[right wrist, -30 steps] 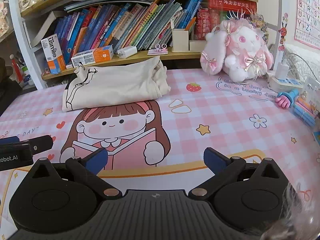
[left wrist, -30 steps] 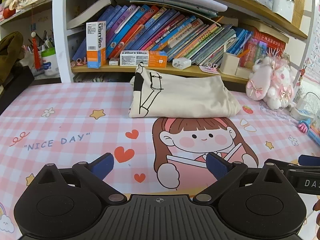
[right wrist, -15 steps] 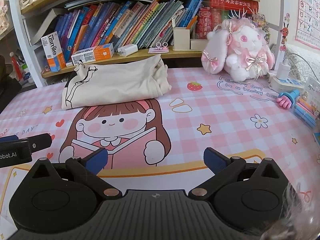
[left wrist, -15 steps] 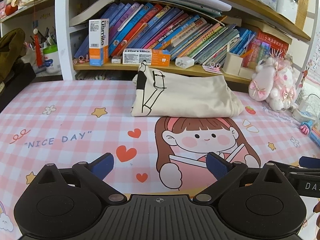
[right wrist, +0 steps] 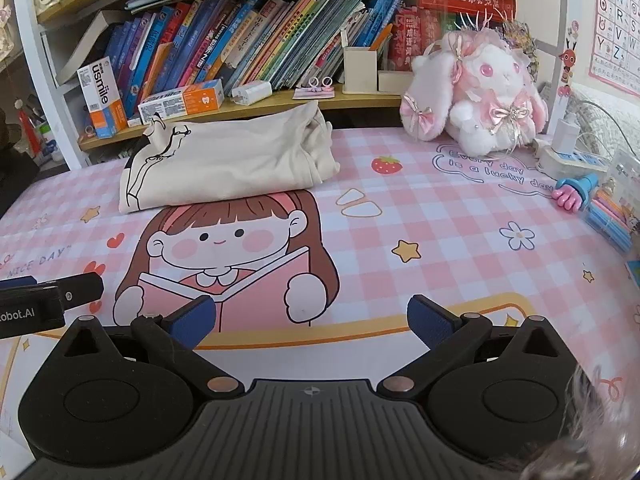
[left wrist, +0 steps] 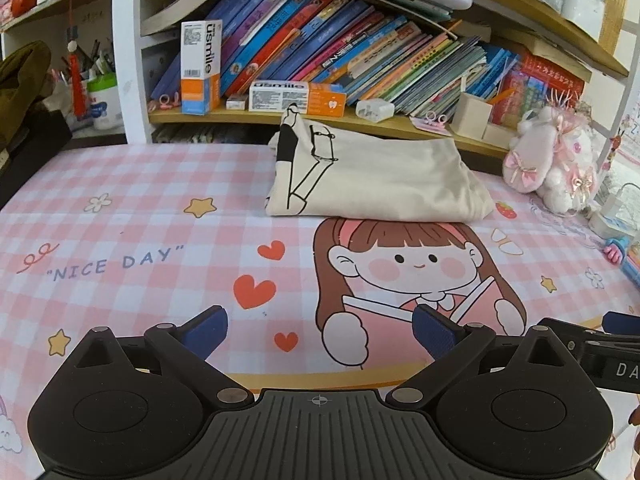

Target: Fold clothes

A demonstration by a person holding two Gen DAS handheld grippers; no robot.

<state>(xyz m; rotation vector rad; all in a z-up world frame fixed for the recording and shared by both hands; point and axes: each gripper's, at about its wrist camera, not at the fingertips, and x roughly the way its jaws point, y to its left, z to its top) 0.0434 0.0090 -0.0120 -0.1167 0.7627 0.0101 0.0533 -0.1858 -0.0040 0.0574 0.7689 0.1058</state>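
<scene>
A cream garment (left wrist: 380,180) with a black line drawing lies folded in a compact bundle at the far side of the pink checked mat (left wrist: 140,240), just below the bookshelf. In the right wrist view the same garment (right wrist: 228,160) sits left of centre. My left gripper (left wrist: 320,330) hovers over the mat's near part, well short of the garment, open with nothing between its blue pads. My right gripper (right wrist: 312,316) is beside it to the right, also open and holding nothing, over the printed cartoon girl.
A low wooden shelf (left wrist: 360,122) with books and boxes runs right behind the garment. A pink plush rabbit (right wrist: 480,92) sits at the back right, with a power strip (right wrist: 568,160) and coloured pens (right wrist: 612,220) along the right edge. Dark items stand at the far left.
Both grippers stay open and have drawn slightly back and lower; the left view has shifted a little rightward. The folded garment has not moved.
</scene>
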